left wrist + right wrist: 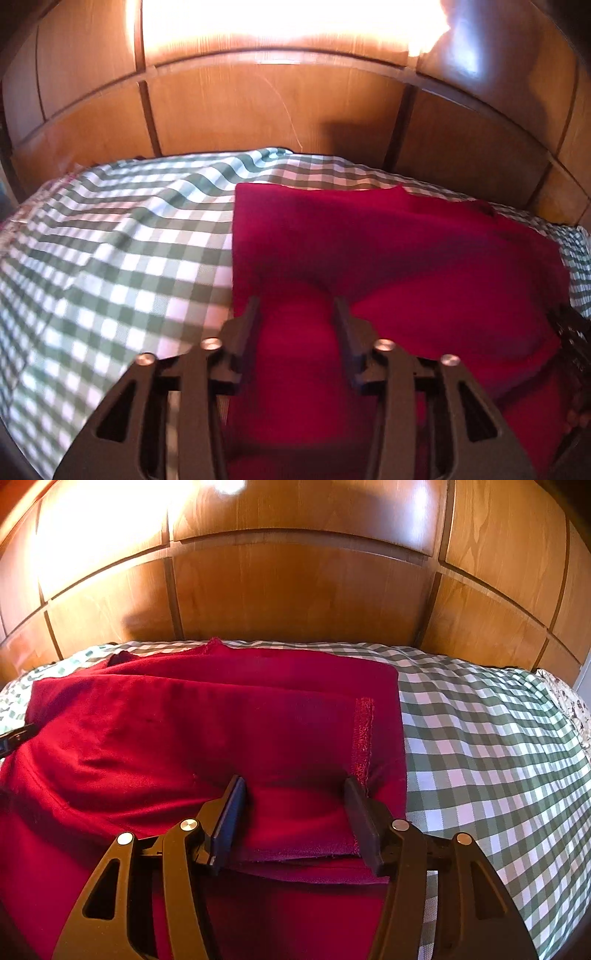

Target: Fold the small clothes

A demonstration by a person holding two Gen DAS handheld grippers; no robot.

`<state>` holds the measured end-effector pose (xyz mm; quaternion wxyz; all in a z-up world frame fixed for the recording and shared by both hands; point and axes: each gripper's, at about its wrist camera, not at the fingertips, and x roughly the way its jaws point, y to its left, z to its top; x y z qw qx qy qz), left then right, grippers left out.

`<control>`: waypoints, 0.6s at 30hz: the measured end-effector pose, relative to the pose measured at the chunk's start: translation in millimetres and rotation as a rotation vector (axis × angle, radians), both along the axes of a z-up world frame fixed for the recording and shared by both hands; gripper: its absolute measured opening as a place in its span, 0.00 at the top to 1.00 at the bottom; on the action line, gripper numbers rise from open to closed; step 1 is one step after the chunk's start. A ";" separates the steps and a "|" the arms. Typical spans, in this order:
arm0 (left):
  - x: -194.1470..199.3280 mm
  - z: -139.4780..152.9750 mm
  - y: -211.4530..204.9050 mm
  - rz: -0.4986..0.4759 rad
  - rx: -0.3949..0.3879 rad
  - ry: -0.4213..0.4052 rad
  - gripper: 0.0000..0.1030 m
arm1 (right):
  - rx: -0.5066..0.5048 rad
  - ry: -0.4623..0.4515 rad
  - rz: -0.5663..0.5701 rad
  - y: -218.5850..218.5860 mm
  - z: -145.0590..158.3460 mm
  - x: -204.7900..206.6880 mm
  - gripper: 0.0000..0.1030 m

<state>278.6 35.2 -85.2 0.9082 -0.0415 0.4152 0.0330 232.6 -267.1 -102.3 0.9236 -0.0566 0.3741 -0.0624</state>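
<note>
A dark red garment (388, 251) lies spread on the green-and-white checked sheet (122, 258), with a straight left edge. My left gripper (297, 306) hovers over its near left part, open, with only flat cloth under the gap. In the right wrist view the red garment (192, 731) shows a flap folded over, its stitched hem (364, 734) running toward me. My right gripper (295, 782) stands open over that flap's near corner, and the pads do not press the cloth. The other gripper peeks in at each view's edge (570, 332) (14, 734).
A panelled wooden headboard (295, 590) rises directly behind the bed, with bright glare on it (277, 22). Checked sheet (480, 746) extends to the right of the garment, and to its left in the left wrist view. A patterned cover (569, 701) shows at the far right edge.
</note>
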 end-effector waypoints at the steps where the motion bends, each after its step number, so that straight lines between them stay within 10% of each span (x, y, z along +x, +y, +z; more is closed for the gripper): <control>1: -8.7 4.0 -1.3 0.010 0.000 -0.008 0.46 | 0.000 -0.001 0.001 0.0 0.1 -0.2 0.47; 7: -64.2 19.7 -10.3 -0.012 -0.018 -0.050 0.45 | -0.006 0.003 0.005 2.3 3.7 -1.8 0.42; 10: -87.0 24.3 -14.7 -0.021 0.007 -0.067 0.43 | -0.050 0.004 -0.069 1.2 7.8 -6.1 0.04; 18: -123.6 22.7 -13.6 -0.029 -0.011 -0.061 0.41 | -0.012 0.000 -0.063 -0.6 18.2 -37.5 0.04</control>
